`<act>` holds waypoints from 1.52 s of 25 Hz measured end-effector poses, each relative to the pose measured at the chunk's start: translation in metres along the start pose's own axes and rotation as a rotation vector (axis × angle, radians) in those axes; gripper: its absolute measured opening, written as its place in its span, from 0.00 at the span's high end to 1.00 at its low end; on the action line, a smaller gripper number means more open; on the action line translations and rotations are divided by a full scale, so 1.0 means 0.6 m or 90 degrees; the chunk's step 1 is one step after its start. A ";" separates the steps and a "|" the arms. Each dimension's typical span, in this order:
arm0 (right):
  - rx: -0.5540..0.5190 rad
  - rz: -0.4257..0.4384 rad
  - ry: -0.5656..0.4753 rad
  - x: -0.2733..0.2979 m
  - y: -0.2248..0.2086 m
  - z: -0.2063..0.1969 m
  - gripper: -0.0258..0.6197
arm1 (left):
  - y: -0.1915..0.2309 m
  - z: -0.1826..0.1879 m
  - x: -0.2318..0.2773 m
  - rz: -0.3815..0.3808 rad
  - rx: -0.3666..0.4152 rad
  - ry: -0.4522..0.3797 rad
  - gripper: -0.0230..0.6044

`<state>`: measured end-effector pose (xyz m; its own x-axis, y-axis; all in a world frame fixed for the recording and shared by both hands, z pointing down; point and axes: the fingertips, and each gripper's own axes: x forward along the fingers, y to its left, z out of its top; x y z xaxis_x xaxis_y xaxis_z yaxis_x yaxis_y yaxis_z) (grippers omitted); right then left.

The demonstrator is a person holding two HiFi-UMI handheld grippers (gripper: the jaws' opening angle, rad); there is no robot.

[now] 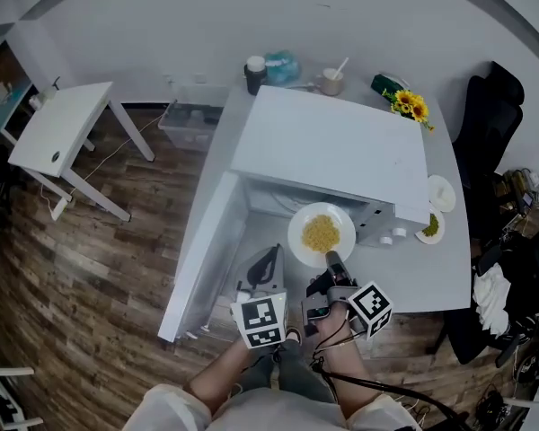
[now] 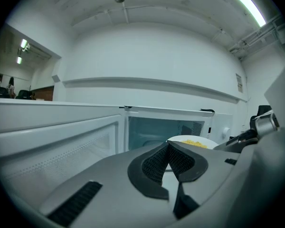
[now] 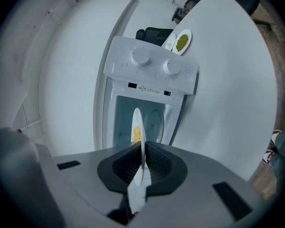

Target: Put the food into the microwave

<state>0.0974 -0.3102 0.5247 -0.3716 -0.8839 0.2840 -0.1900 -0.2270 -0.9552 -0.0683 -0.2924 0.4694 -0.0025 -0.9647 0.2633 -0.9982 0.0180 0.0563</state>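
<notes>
A white plate of yellow food [image 1: 321, 234] hangs level just in front of the open microwave [image 1: 341, 146]. My right gripper [image 1: 331, 261] is shut on the plate's near rim. In the right gripper view the plate [image 3: 138, 127] shows edge-on between the pads, before the cavity [image 3: 156, 120] and below the two-knob panel [image 3: 152, 63]. My left gripper [image 1: 267, 260] is shut with nothing in it, low in front of the open door [image 1: 202, 250]. The left gripper view shows its pads [image 2: 157, 163] touching, with the plate [image 2: 192, 141] and the cavity [image 2: 152, 129] beyond.
The door swings out to the left. Right of the microwave lie a small dish of green food [image 1: 431, 227] and a white dish [image 1: 440, 191]. Behind stand sunflowers [image 1: 410, 106], a cup with a spoon [image 1: 331, 81] and a dark jar [image 1: 255, 74]. A white side table [image 1: 58, 128] stands left.
</notes>
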 end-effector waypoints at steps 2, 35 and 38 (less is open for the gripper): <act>-0.001 -0.001 -0.001 0.026 -0.008 0.004 0.92 | 0.004 -0.010 0.012 0.006 -0.003 0.000 0.96; 0.019 -0.050 -0.044 0.241 -0.080 0.020 0.92 | 0.035 -0.117 0.136 0.021 -0.044 0.022 0.96; -0.009 -0.045 -0.049 0.251 -0.068 0.024 0.92 | 0.034 -0.124 0.133 0.015 -0.045 0.028 0.96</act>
<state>0.0621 -0.4396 0.6051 -0.2865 -0.8948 0.3424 -0.2265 -0.2840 -0.9317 -0.0842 -0.3493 0.5635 -0.0213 -0.9512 0.3077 -0.9914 0.0599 0.1165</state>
